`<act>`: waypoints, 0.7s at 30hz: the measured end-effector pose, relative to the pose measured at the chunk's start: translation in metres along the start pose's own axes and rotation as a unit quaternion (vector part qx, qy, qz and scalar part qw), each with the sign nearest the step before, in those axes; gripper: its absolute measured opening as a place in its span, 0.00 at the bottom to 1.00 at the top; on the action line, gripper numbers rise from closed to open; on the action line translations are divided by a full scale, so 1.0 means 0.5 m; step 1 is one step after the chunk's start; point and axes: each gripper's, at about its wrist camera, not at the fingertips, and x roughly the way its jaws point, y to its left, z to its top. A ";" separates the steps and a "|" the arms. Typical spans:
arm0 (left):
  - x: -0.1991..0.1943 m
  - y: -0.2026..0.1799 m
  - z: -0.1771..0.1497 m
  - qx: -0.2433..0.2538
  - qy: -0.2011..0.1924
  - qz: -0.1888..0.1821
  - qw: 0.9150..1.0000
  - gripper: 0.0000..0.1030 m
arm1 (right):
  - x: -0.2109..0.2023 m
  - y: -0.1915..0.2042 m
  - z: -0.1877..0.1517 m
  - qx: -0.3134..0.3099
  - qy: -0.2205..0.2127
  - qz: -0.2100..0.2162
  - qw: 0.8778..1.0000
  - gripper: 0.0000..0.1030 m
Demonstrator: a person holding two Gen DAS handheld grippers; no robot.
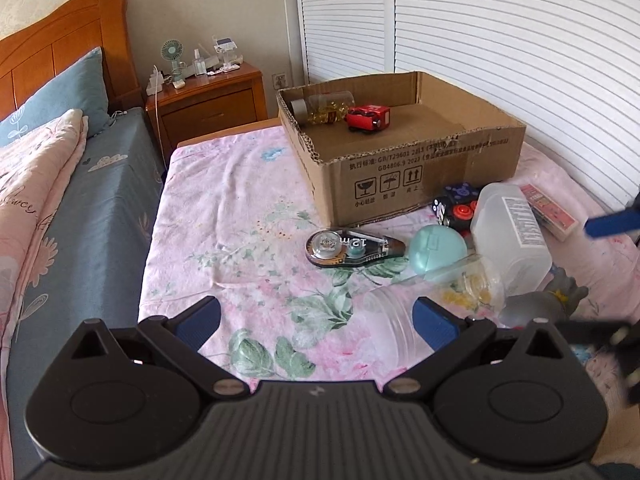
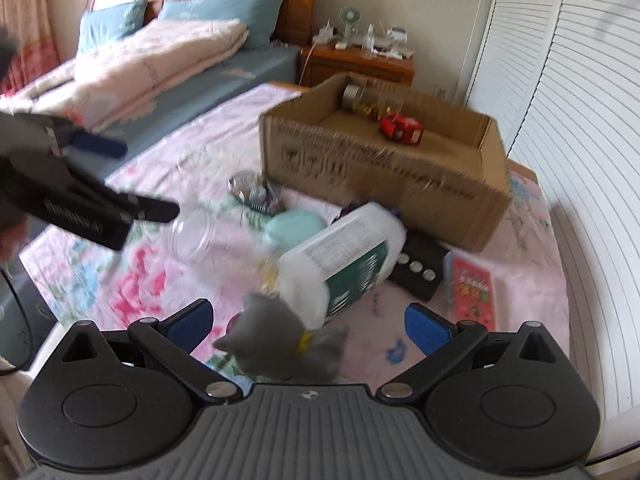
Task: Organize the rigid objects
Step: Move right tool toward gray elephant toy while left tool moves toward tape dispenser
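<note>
Both grippers, left gripper (image 1: 316,322) and right gripper (image 2: 308,322), fingers spread wide, holding nothing. On the floral bed sheet (image 1: 224,216): grey toy (image 2: 280,340), white bottle (image 2: 344,260), clear jar (image 2: 196,232). Beyond them, cardboard box (image 1: 424,168) containing red toy car (image 1: 368,118).

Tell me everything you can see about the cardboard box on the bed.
The cardboard box is a shallow, open-topped carton of brown corrugated board, its top edges rough where flaps were torn off. Black handling symbols and printed text mark its front wall. It sits upright on the pink floral bedsheet, near the louvred doors. Inside, at the back, lie a clear jar on its side and a red toy car. A black toy rests by its front wall.
</note>
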 end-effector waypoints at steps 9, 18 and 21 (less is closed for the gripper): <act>-0.012 0.003 -0.013 -0.001 -0.001 0.001 1.000 0.99 | 0.068 0.016 0.001 0.024 0.045 -0.010 0.999 1.00; 0.003 0.009 -0.012 -0.004 0.001 -0.009 1.000 0.99 | 0.055 -0.035 -0.033 0.067 0.056 -0.016 0.996 1.00; 0.017 0.012 -0.002 -0.007 -0.001 -0.021 1.000 0.99 | 0.058 -0.035 -0.042 0.059 0.056 -0.010 0.997 1.00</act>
